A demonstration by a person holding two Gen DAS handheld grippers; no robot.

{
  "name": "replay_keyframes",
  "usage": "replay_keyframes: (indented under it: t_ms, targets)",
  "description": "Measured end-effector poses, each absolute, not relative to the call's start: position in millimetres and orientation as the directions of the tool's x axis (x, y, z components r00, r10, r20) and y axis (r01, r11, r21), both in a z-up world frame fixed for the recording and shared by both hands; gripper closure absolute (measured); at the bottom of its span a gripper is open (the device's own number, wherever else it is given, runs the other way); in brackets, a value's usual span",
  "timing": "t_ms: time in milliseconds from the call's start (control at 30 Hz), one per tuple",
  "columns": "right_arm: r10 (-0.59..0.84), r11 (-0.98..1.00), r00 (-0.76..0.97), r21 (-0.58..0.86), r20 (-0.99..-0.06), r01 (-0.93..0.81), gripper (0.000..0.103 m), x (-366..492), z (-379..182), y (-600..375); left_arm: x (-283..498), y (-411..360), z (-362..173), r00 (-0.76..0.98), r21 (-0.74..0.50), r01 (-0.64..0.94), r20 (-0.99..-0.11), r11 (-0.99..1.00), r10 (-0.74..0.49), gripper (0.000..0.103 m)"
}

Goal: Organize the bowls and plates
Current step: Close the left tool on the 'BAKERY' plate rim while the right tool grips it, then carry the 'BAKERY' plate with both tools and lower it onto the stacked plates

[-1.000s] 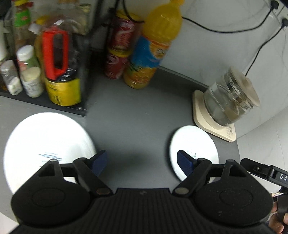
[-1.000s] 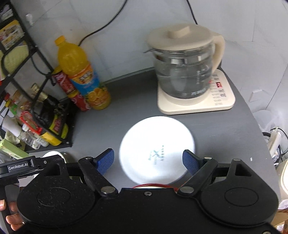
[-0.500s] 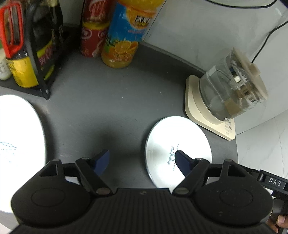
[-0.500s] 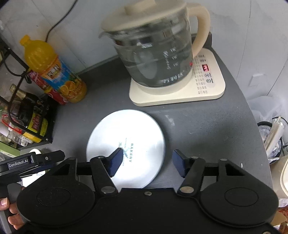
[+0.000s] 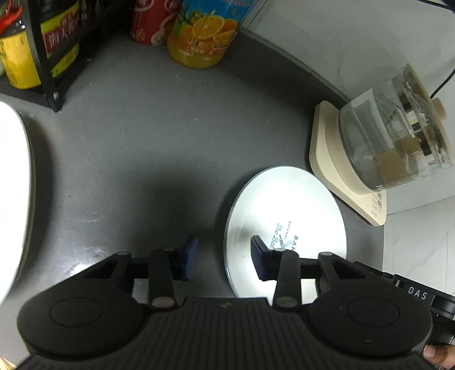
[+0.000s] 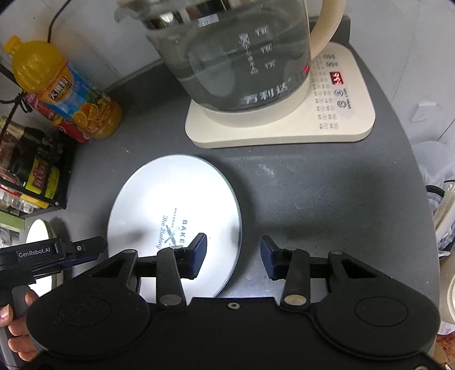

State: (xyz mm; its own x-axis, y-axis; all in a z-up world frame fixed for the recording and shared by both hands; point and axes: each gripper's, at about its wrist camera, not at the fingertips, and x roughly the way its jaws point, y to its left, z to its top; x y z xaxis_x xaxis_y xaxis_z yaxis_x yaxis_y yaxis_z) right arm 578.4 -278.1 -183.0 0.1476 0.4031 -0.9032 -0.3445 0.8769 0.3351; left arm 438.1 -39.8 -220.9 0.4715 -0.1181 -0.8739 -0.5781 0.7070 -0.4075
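Observation:
A small white plate with a printed bakery logo lies flat on the dark grey counter. My left gripper is open and straddles the plate's left rim, one blue pad over the plate and one over bare counter. My right gripper is open too and straddles the plate's right rim the same way. A larger white plate fills the left edge of the left wrist view, and a sliver of this large plate shows in the right wrist view.
A glass kettle on a cream base stands just behind the small plate. An orange juice bottle, red cans and a black rack of bottles line the back left. The counter edge curves at right.
Both grippers have moved down and forward toward the small plate and now straddle its opposite rims. Their fingers have narrowed somewhat but remain apart.

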Motion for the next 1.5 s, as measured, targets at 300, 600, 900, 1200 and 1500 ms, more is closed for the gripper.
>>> replay_keyframes:
  t_ms: [300, 600, 900, 1200, 1500]
  targets:
    - [0.397, 0.871, 0.095, 0.342, -0.913, -0.354, 0.073, 585, -205, -273, 446, -42, -236, 0.447, -0.409, -0.601, -0.884, 0.687, -0.137, 0.084]
    - [0.403, 0.863, 0.071, 0.353, -0.912, -0.361, 0.081, 588, -217, -270, 450, -45, -242, 0.44, -0.414, -0.605, -0.886, 0.68, -0.147, 0.095]
    - [0.423, 0.848, 0.057, 0.373, -0.905, -0.376, 0.089, 589, -225, -265, 451, -42, -246, 0.447, -0.432, -0.606, -0.88, 0.668, -0.164, 0.096]
    - [0.48, 0.815, 0.112, 0.395, -0.87, -0.424, 0.094, 587, -194, -264, 444, -35, -232, 0.486, -0.449, -0.589, -0.861, 0.672, -0.15, 0.097]
    - [0.493, 0.806, 0.184, 0.367, -0.85, -0.464, 0.094, 581, -153, -256, 430, -24, -202, 0.553, -0.495, -0.546, -0.819, 0.676, -0.152, 0.096]
